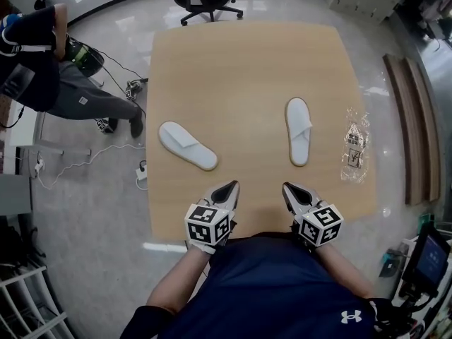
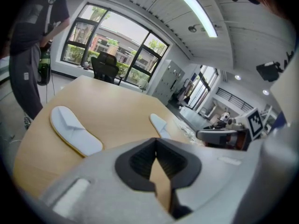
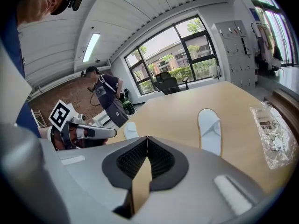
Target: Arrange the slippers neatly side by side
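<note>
Your left gripper (image 1: 229, 188) and right gripper (image 1: 289, 189) are both over the near edge of the one table (image 1: 240, 62), each with its jaws closed tip to tip and holding nothing. Ahead lie two white slippers, well apart: the left slipper (image 1: 187, 145) set at a slant, the right slipper (image 1: 298, 131) lying straight. One clear plastic wrapper (image 1: 355, 145) lies near the right slipper.
</note>
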### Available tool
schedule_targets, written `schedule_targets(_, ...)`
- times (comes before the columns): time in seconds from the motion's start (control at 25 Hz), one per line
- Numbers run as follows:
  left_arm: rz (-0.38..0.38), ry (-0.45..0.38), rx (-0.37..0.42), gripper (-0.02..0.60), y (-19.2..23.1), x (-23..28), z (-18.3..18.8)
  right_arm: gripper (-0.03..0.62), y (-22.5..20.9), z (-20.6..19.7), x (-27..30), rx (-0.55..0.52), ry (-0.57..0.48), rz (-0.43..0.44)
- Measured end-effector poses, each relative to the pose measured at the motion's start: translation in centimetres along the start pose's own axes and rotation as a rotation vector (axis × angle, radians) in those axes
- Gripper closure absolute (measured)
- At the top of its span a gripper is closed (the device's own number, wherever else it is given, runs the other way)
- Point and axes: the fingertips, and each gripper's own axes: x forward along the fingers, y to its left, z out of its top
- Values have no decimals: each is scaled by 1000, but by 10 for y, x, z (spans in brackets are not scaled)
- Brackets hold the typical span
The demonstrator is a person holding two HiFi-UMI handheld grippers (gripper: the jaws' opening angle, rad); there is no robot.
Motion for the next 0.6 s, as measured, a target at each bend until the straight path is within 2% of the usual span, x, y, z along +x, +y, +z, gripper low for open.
schedule_targets(0.08,51,-2,-24,578,7,3,4,582,-6,6,6,1,-6,10)
schedule_targets(0.2,89,3,-59,576,10,8,5,569,-17,14,17,12,-11,19)
schedule_targets(0.28,102,17,-63,522,14,11,2,519,-24,15,23,32,-7,16)
schedule_targets(0.6,196,37,-77,477,57,13,3,482,-56,9,40,29,50,-24)
